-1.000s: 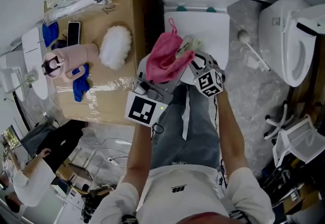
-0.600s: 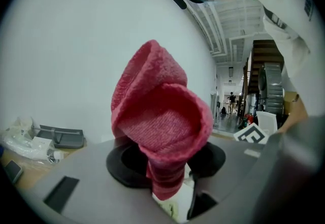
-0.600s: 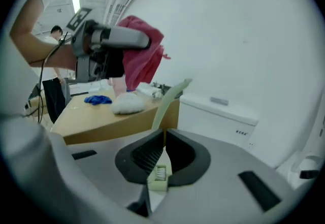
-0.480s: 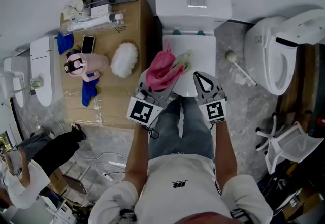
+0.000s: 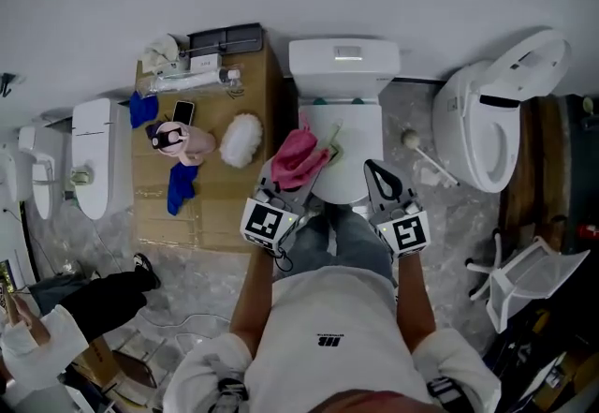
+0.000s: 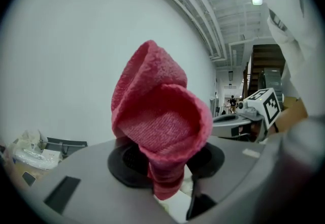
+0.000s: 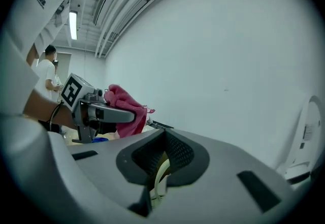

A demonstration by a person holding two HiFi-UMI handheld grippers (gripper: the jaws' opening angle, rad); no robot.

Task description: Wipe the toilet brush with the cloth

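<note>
Now: cloth in your left gripper, right gripper clenched on nothing

Your left gripper grasps the pink cloth. Its jaws have just been closing, with the cloth bunched up between them. Pale green toilet brush pokes out at the cloth's right edge, above the closed lid of the white toilet; can't tell if the jaws bear on it too. Your right gripper hangs just right of that, jaws pressed together, nothing in them. On the floor right of the toilet lies a white round-headed brush. Left of the toilet, a cardboard-topped bench carries a white fluffy duster and a pink bottle.
</note>
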